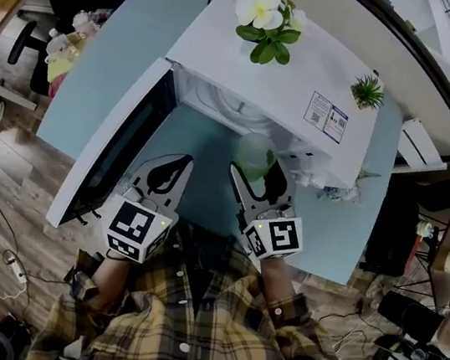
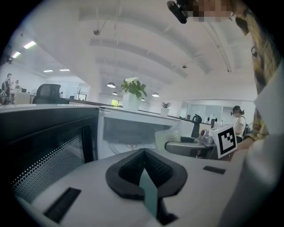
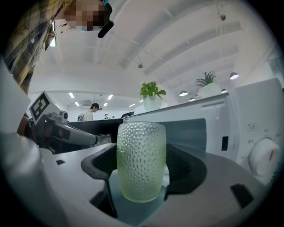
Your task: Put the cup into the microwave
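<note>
A white-flowered plant [image 1: 266, 16] and small spiky plant [image 1: 366, 92]; perhaps plush toys [image 1: 69, 44] beside the blue table [image 1: 113, 60].

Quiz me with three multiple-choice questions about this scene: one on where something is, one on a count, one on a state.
1. Where is the cup?
A. inside the microwave
B. on top of the microwave
C. between the jaws of the right gripper

2. How many plants stand on the microwave?
A. two
B. none
C. five

3. How is the microwave's door?
A. shut
B. swung open
C. taken off

Answers:
1 C: the right gripper view shows both jaws closed on it.
2 A: a white-flowered one and a small spiky one.
3 B: the head view shows it swung out to the left, with the inside exposed.
</note>
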`<state>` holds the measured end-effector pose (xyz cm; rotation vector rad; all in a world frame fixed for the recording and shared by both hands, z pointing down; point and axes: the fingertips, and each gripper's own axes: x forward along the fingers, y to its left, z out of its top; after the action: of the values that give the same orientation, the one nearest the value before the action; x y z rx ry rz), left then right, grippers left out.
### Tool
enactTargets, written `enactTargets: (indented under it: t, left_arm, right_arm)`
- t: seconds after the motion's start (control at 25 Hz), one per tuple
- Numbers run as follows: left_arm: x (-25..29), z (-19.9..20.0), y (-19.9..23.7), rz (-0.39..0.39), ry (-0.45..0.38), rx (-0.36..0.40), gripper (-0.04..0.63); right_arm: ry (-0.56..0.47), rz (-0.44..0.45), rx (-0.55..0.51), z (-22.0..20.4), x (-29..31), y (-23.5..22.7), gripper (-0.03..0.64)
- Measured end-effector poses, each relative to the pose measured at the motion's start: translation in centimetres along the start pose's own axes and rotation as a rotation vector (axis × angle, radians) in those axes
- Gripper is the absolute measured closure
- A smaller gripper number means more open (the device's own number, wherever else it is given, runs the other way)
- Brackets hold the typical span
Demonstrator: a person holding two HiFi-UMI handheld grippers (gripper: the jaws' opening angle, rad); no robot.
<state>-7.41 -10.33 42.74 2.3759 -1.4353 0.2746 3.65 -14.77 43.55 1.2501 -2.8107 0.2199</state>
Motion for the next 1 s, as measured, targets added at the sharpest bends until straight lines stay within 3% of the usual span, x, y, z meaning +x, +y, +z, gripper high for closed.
enactTargets:
  t: [1.0]
  left_arm:
    - [1.0, -2.3, -1.0, -0.061, 0.028, -0.025, 0.606]
  right_arm:
    - [0.026, -0.098, 0.029, -4.2, 6.8, -2.2, 0.273]
